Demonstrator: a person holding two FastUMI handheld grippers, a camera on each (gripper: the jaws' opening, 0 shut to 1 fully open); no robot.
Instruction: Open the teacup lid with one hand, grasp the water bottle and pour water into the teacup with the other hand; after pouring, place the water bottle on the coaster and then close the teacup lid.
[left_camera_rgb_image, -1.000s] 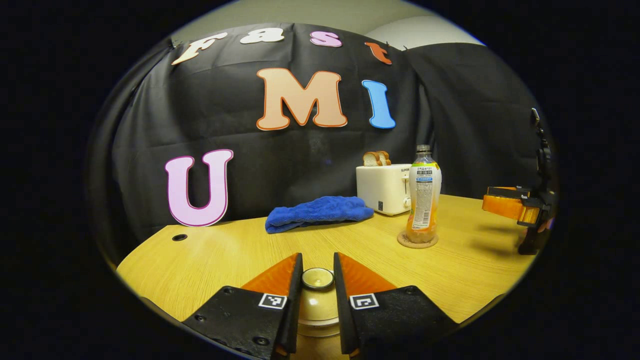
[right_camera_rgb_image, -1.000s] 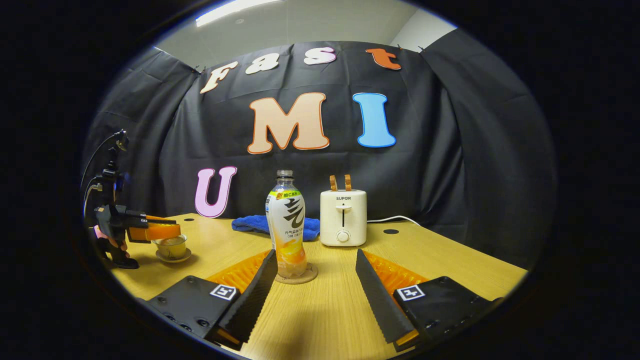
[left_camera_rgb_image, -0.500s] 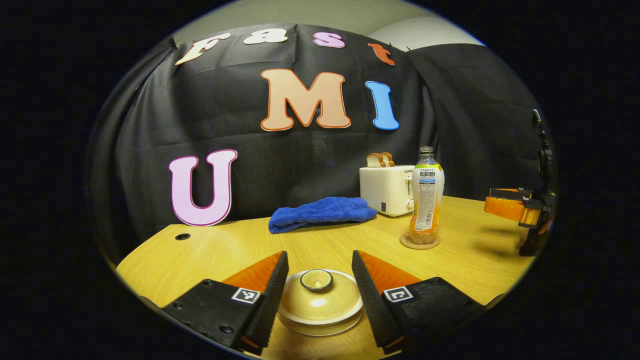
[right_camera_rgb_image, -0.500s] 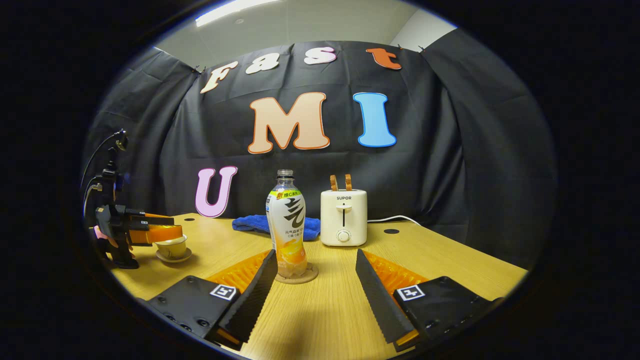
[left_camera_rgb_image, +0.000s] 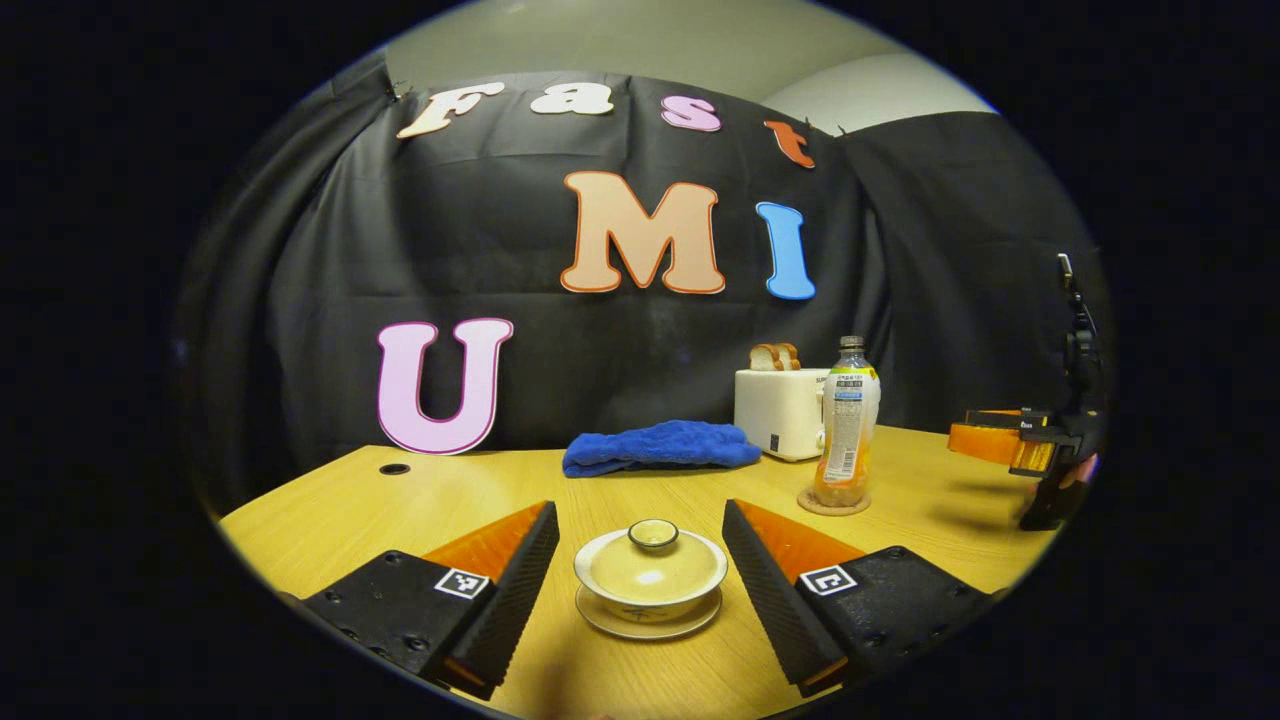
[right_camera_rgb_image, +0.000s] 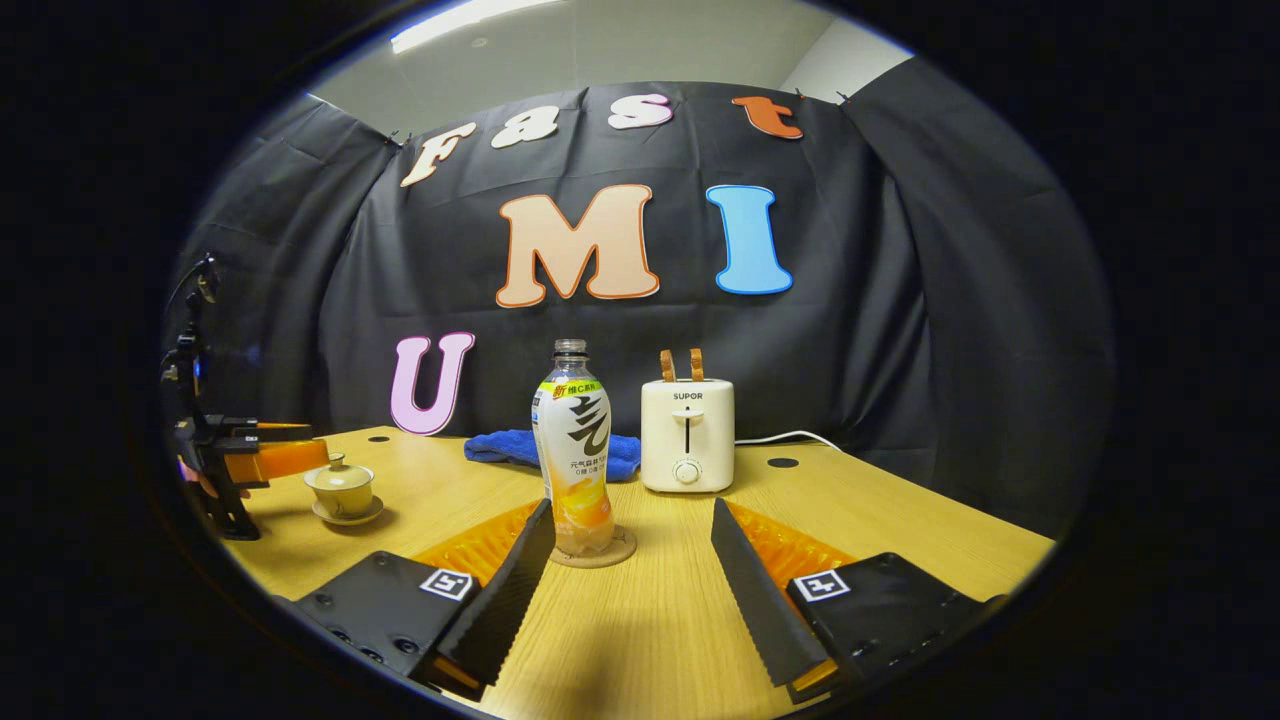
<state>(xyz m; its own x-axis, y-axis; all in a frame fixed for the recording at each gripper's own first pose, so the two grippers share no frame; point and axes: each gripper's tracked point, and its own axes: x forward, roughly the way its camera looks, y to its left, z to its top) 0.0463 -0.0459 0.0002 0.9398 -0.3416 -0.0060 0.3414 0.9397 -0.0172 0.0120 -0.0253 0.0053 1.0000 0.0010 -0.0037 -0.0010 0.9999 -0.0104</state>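
A cream teacup (left_camera_rgb_image: 650, 585) with its lid (left_camera_rgb_image: 652, 558) on stands on a saucer, close in front of my left gripper (left_camera_rgb_image: 640, 506). That gripper is open, its fingers apart from the cup on both sides. The water bottle (left_camera_rgb_image: 846, 420) stands upright on a round coaster (left_camera_rgb_image: 832, 503) to the right. In the right gripper view the bottle (right_camera_rgb_image: 575, 450) and coaster (right_camera_rgb_image: 598, 553) sit just ahead of my open right gripper (right_camera_rgb_image: 632, 506), nearer its left finger, untouched. The teacup (right_camera_rgb_image: 342, 487) and the left gripper (right_camera_rgb_image: 262, 456) show far left there.
A white toaster (right_camera_rgb_image: 687, 435) with bread slices stands at the back of the wooden table (right_camera_rgb_image: 650, 620), with a blue cloth (left_camera_rgb_image: 660, 447) to its left. A white cable (right_camera_rgb_image: 790, 437) runs behind the toaster. The right gripper (left_camera_rgb_image: 1010, 445) and a hand show at the far right.
My left gripper was shut on the lid's knob; it opened and drew back, leaving the lid on the cup. The right gripper and bottle have not moved.
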